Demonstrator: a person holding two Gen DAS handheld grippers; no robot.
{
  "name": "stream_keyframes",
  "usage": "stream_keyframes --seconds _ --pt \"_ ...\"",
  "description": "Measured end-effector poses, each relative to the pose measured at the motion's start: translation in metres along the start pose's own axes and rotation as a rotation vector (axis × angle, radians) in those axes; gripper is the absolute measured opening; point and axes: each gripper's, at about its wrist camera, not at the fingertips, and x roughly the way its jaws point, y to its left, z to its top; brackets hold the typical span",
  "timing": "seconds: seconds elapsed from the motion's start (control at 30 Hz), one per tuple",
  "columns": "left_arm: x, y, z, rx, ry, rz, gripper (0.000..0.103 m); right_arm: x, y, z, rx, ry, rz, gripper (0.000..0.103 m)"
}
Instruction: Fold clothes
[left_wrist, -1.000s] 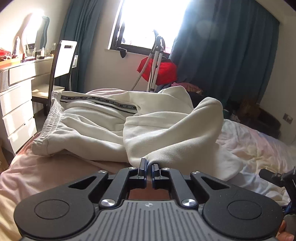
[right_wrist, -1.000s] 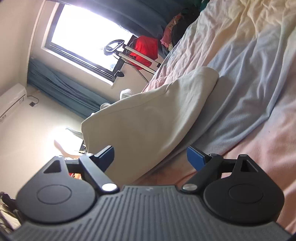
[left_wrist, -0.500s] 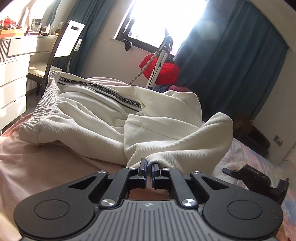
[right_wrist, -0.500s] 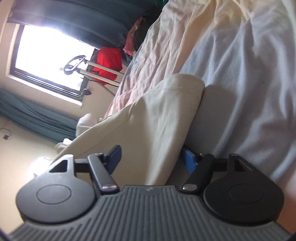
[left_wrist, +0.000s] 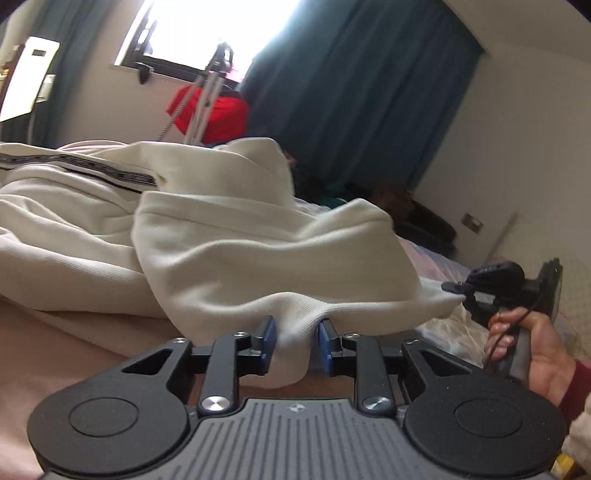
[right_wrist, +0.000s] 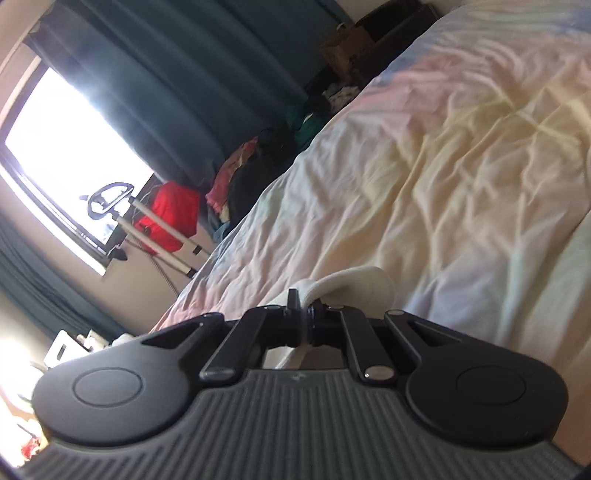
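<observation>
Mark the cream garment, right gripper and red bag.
garment (left_wrist: 258, 258), left wrist view, on the folded upper layer.
right gripper (right_wrist: 304, 317), right wrist view, between the fingertips shut on a garment edge.
red bag (left_wrist: 218, 114), left wrist view, on its front under the window.

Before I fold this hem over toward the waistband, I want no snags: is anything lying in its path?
Nothing visible. The right gripper is clamped on the cream sweatpants, the left gripper stands open around the hem, and only the pants' own bunched fabric lies ahead on the bed.
</observation>
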Motion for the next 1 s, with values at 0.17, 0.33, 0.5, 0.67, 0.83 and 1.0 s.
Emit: stream_keyframes --seconds 0.17,0.33,0.5,0.67,0.83,1.0 --pt "0.006 -0.028 -0.018 0.076 0.048 -0.084 0.041 -0.046 -0.083 0.045 0.247 -0.156 -0.05 0.006" --pt "0.015 -0.034 -0.03 0.049 0.105 -0.054 0.043 -0.059 -0.15 0.05 0.379 -0.192 -0.087 0.006" --pt "0.021 -0.031 -0.038 0.03 0.138 0.013 0.044 -0.055 -0.163 0.042 0.44 -0.167 -0.076 0.007" --pt "0.029 -0.023 -0.044 0.014 0.19 0.075 0.045 -0.06 -0.153 0.049 0.377 -0.202 -0.086 0.007" --pt "0.028 -0.011 -0.046 -0.02 0.211 0.114 0.045 -0.079 -0.161 0.065 0.325 -0.343 -0.151 0.006" --pt "0.022 -0.003 -0.046 -0.059 0.208 0.145 0.045 -0.066 -0.174 0.056 0.221 -0.289 -0.331 0.007"
